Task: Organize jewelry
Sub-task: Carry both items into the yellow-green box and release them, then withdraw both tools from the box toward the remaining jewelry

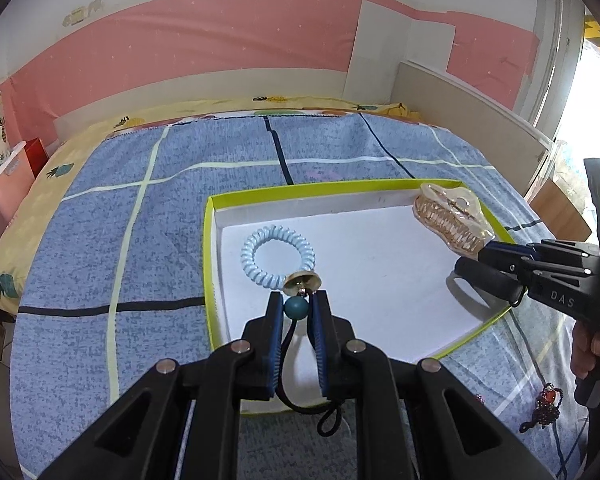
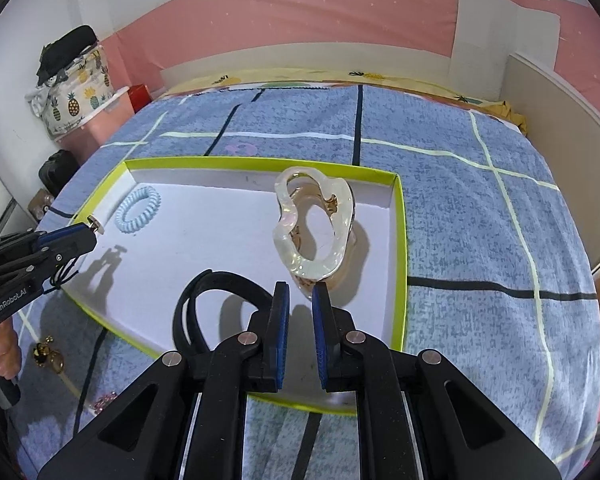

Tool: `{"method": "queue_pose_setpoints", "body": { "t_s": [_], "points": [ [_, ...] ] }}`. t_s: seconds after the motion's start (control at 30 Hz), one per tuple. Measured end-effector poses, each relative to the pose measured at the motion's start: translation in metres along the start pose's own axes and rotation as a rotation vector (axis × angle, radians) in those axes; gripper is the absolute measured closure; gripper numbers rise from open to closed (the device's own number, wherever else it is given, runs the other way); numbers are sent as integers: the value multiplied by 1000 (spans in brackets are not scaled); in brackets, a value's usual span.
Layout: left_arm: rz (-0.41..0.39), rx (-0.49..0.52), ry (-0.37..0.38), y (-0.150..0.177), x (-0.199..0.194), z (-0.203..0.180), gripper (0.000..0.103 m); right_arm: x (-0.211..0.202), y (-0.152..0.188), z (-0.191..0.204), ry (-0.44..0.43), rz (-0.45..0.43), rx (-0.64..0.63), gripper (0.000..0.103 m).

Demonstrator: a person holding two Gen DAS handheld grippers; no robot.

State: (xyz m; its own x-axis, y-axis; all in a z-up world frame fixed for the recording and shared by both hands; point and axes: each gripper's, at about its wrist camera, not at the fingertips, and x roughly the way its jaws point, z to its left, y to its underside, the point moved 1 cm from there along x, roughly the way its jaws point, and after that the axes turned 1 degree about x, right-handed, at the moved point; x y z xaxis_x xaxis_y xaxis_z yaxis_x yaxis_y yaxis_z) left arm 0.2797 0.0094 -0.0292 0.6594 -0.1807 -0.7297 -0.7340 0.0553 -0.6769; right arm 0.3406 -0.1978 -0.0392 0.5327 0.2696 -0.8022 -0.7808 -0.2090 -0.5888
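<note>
Blue checked bedspread [image 2: 480, 240]; hair claw [image 2: 314, 224] upright in right tool [image 2: 300, 292], teeth leftward

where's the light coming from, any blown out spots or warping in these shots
Left wrist view: the window at far right is blown out white, and the claw clip casts its shadow toward the camera on the tray floor. Right wrist view: even light, the other gripper's shadow falls on the tray floor. Both views: fisheye bends the wall stripe and blanket lines.
</note>
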Motion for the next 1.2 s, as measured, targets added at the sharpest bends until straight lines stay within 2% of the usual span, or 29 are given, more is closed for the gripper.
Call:
{"method": "queue_pose_setpoints", "body": {
  "t_s": [0.3,0.47,0.7,0.93,1.2],
  "points": [
    [14,-4,4,2,7,3,88,-8,1,-4,-56,5,44,91],
    [17,-4,6,3,6,3,88,-12,2,-8,-113,34,83,90],
    [14,-4,12,3,5,2,88,-9,1,-8,-141,92,104,87],
    [21,-3,5,2,8,3,88,5,-7,-1,-102,134,90,88],
    [29,-9,0,2,13,6,88,15,-13,0,-51,129,66,88]
  ]
}}
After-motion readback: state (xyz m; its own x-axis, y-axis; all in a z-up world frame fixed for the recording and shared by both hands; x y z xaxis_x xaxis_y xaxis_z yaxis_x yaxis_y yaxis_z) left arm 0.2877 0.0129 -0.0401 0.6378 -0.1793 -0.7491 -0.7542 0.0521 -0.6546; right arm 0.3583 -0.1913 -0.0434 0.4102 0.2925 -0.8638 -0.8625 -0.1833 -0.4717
